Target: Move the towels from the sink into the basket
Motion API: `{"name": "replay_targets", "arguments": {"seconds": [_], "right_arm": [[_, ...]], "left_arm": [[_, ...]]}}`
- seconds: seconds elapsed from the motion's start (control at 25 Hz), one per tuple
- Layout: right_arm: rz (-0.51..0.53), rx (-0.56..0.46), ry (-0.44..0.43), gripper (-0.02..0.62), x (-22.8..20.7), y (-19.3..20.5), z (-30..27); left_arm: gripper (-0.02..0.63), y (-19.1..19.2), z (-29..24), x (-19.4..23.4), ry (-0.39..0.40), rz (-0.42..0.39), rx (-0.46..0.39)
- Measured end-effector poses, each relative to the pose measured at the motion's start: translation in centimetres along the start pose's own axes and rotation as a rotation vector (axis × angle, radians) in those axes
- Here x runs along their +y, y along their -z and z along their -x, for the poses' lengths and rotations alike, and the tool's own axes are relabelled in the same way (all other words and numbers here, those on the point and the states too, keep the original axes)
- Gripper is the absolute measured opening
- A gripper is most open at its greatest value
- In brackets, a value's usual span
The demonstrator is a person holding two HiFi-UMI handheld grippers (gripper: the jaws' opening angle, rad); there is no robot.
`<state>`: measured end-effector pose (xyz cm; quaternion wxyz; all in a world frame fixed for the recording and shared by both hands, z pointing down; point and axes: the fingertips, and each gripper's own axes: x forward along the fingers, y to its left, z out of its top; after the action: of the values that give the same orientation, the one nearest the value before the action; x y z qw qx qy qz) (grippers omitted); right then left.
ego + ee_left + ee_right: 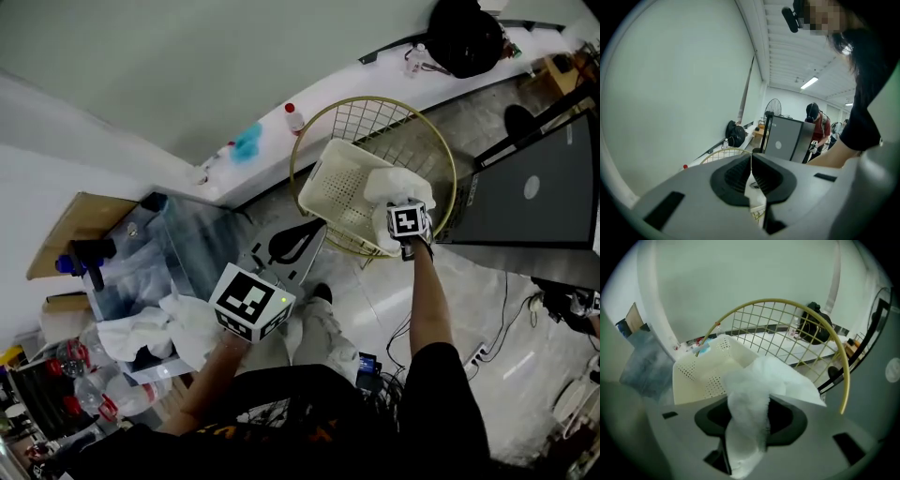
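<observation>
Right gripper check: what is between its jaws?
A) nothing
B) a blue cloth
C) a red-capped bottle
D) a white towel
D: the right gripper view shows the right gripper with a white towel bunched between its jaws, above the basket.

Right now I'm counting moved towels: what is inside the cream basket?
The cream basket shows bare perforated floor and walls in its uncovered part. A white towel in the right gripper hides its other end from the head view, so whatever lies beneath there is covered.
</observation>
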<state>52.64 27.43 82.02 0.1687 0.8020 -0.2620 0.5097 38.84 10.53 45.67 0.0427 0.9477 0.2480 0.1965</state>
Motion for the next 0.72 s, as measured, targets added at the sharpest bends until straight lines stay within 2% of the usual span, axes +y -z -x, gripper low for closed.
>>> {"name": "replay_targets", "arguments": {"seconds": [0.16, 0.28, 0.36, 0.52, 0.72], "right_arm": [[0.002, -0.034, 0.003, 0.28, 0.6, -0.8, 0.4], [0.009, -0.121, -0.004, 0.291, 1.1, -2.4, 2.3], [-0.008, -0.186, -0.019, 0.283, 1.5, -3.5, 4.5], [-0.052, -0.356, -0.063, 0.202, 2.7, -6.7, 10.1], [-0.004, -0.538, -0.128, 0.175, 7.0, -10.6, 17.9]], "left_arm": [[0.01, -0.1, -0.1, 0.2, 0.0, -0.004, -0.002], [0.011, -0.4, 0.3, 0.3, -0.004, -0.003, -0.01], [0.01, -0.7, 0.7, 0.4, -0.008, -0.003, -0.019], [0.011, -1.4, 1.7, 0.3, -0.024, -0.008, -0.043], [0.011, -1.8, 3.8, 0.4, -0.049, -0.011, -0.073]]}}
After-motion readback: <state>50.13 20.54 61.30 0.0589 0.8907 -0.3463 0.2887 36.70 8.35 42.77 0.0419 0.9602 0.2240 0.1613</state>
